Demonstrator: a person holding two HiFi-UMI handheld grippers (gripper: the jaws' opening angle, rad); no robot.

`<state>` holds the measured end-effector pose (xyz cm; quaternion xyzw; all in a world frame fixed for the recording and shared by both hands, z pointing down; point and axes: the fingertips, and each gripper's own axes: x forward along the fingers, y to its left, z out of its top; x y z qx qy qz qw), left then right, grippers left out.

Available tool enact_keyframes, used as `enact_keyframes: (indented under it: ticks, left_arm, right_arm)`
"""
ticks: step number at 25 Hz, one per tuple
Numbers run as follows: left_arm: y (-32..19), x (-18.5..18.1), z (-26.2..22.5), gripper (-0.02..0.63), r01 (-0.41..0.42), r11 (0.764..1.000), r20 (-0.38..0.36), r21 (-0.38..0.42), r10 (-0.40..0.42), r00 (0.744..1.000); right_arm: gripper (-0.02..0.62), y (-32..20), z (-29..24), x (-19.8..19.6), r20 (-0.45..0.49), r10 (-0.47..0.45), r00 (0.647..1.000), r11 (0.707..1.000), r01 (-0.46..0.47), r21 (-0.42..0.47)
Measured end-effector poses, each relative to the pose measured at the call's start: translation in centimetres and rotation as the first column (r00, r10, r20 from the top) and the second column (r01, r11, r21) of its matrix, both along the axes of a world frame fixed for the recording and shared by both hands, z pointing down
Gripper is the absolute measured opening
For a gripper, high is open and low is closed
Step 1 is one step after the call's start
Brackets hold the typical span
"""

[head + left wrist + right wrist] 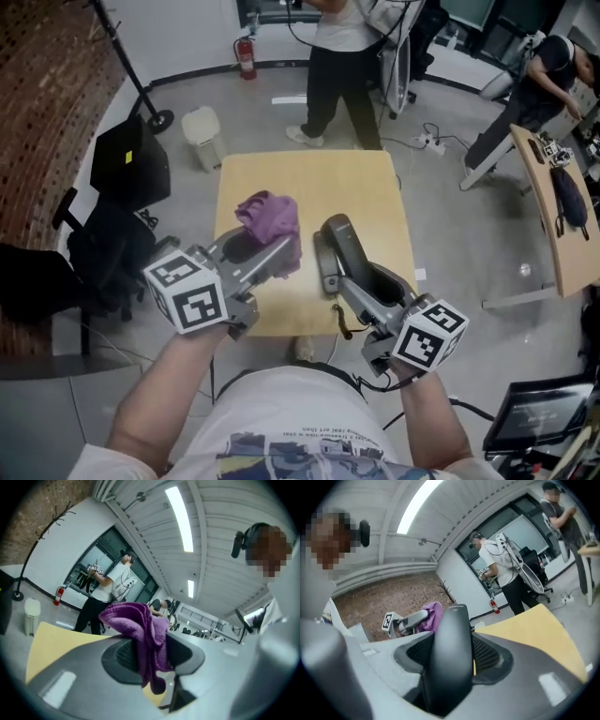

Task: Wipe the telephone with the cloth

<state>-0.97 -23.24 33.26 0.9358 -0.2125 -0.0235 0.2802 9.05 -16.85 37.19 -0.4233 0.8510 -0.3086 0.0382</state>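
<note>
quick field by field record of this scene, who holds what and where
left claw: shut on purple cloth
right claw: shut on telephone handset
surface: yellow table, both items held over it
cloth vs handset: side by side, small gap between them
wiping: not yet begun

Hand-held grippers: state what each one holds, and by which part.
Left hand-held gripper: purple cloth, pinched at a bunched fold. Right hand-held gripper: black telephone handset, clamped across its body, far end projecting.
</note>
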Motion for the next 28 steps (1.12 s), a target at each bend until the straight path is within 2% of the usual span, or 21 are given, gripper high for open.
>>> enact_keyframes:
  ticks: [3, 6, 12, 18, 28]
  left_arm:
    - [1.6, 1.4, 0.1, 0.149, -0.039, 0.998, -0.064, -0.051, 0.036, 0.997]
    - [2.1, 2.5, 0.1, 0.149, -0.053, 0.994, -0.110, -0.099, 0.042, 0.993]
    - [1.8, 5.0, 0.0, 0.149, -0.046, 0.982, -0.195, -0.181, 0.010, 0.981]
    - [3.2, 6.8, 0.4, 0.149, -0.085, 0.967, -0.248, -0.240, 0.023, 0.969]
    - [5.2, 7.9, 1.0, 0.147, -0.165, 0.951, -0.267, -0.262, 0.093, 0.959]
  right_arm:
    - [0.244, -0.3, -0.7, 0.3, 0.155, -0.011, 0.988, 0.999, 0.016, -0.028]
    - [0.244, -0.7, -0.9, 0.1, 0.279, -0.011, 0.960, 0.999, 0.025, -0.047]
    - [0.244, -1.7, -2.2, 0.4, 0.511, -0.024, 0.859, 0.996, 0.065, -0.062]
    - [0.244, -2.5, -2.1, 0.7, 0.623, -0.012, 0.782, 0.993, 0.084, -0.086]
    - [0.242, -2.7, -2.5, 1.1, 0.681, -0.028, 0.731, 0.990, 0.114, -0.081]
